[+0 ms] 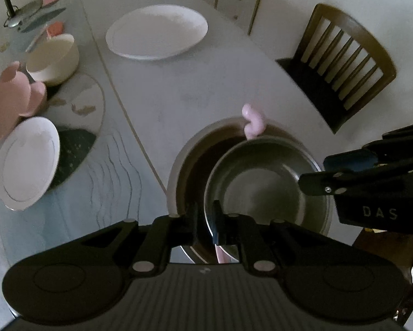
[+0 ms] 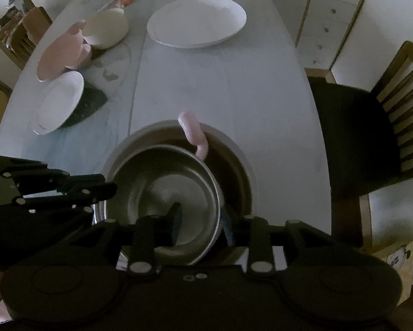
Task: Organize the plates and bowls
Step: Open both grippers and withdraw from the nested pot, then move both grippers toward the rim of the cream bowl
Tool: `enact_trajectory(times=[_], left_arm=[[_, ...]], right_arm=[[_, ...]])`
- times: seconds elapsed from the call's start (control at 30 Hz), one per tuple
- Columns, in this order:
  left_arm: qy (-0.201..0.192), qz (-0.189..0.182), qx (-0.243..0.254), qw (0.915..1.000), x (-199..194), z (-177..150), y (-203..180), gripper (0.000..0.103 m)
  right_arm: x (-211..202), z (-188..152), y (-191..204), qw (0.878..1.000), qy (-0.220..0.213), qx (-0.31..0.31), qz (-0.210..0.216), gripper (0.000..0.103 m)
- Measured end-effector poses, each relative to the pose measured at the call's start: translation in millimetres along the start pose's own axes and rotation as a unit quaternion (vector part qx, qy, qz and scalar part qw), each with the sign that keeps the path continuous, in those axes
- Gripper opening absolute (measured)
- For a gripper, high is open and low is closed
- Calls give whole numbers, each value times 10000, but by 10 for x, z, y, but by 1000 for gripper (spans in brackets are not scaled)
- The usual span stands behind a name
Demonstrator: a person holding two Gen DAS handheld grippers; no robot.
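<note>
A small steel bowl [image 1: 264, 182] [image 2: 165, 190] hangs tilted over a larger dark bowl with a pale rim [image 1: 189, 162] [image 2: 234, 165]. My left gripper [image 1: 207, 220] is shut on the small bowl's near-left rim. My right gripper [image 2: 200, 220] straddles its right rim, jaws apart; it also shows from the side in the left wrist view [image 1: 313, 182]. A pink hooked piece [image 1: 251, 122] [image 2: 194, 133] hangs on the large bowl's far rim. A big white plate [image 1: 156, 31] [image 2: 196, 20], a small white plate [image 1: 27, 162] [image 2: 60, 102] and a cream bowl [image 1: 54, 58] [image 2: 107, 29] sit farther off.
A pink dish [image 1: 10, 104] [image 2: 60, 58] lies left beside the cream bowl. A dark mat [image 1: 74, 149] lies under the small plate. A wooden chair [image 1: 341, 63] [image 2: 371, 127] stands at the table's right edge. Utensils [image 1: 24, 13] lie at the far left.
</note>
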State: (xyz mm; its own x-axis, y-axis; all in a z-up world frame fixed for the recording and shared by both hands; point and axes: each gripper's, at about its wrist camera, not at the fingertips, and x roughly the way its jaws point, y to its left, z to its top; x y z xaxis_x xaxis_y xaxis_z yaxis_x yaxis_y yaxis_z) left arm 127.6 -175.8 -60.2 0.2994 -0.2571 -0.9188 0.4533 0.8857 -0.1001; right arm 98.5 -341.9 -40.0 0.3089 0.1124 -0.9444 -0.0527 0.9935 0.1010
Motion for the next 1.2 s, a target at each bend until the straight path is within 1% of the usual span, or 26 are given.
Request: enact_trajectory(times=[0.2,0.27,0.3,0.33,0.37,0.43,0.5,0.57,0.67,0.73,0.8,0.93,1.0,1.03,1.17,1.2], left_arm=[[-331,-16,-28,9994,-215,40,63,11],[-423,-15,-67,9991,-274,60,103,13],[-477,-16,-93,9988,-304,69,126,18],[-530,-17,-124,9985,-329,71,149,25],[-595,-6,-165,9981,-359,77,173,29],[-733,29,-234,9970,-429,89,213,46],[-847,129,-290,9959,-481,103,263,51],[-904,103,-385,9951,-525,130,332,52],[-1009,122,-513,9935,-582,170,439,53],[-1099,194,-578,9921,-626,197,502,57],[-1187,258,-655,9904,-666,233,587,61],[-1325,398,-877,9865,-732,330,813,68],[-1395,497,-936,9845,-754,390,914,70],[-1438,536,-957,9835,-762,428,966,72],[-1566,770,-1117,9783,-778,603,1184,77],[-1593,838,-1163,9768,-777,659,1246,77]], right_arm=[[-118,36,95,9997,-221,-83,60,38],[-144,47,145,9995,-290,-131,84,40],[-161,53,169,9993,-324,-158,94,41],[-178,59,195,9991,-359,-186,105,42],[-194,73,227,9990,-387,-210,116,42],[-220,108,275,9986,-441,-266,138,44],[-254,151,318,9981,-514,-311,149,45],[-295,193,347,9976,-580,-347,166,46],[-336,279,397,9966,-680,-416,193,51],[-361,349,436,9959,-737,-464,228,55],[-387,427,467,9951,-794,-526,264,57],[-427,614,565,9927,-965,-651,329,71],[-435,730,615,9911,-1054,-736,353,74],[-431,780,638,9904,-1083,-770,373,78],[-380,1035,733,9874,-1190,-943,457,84],[-360,1112,759,9868,-1199,-982,474,88]])
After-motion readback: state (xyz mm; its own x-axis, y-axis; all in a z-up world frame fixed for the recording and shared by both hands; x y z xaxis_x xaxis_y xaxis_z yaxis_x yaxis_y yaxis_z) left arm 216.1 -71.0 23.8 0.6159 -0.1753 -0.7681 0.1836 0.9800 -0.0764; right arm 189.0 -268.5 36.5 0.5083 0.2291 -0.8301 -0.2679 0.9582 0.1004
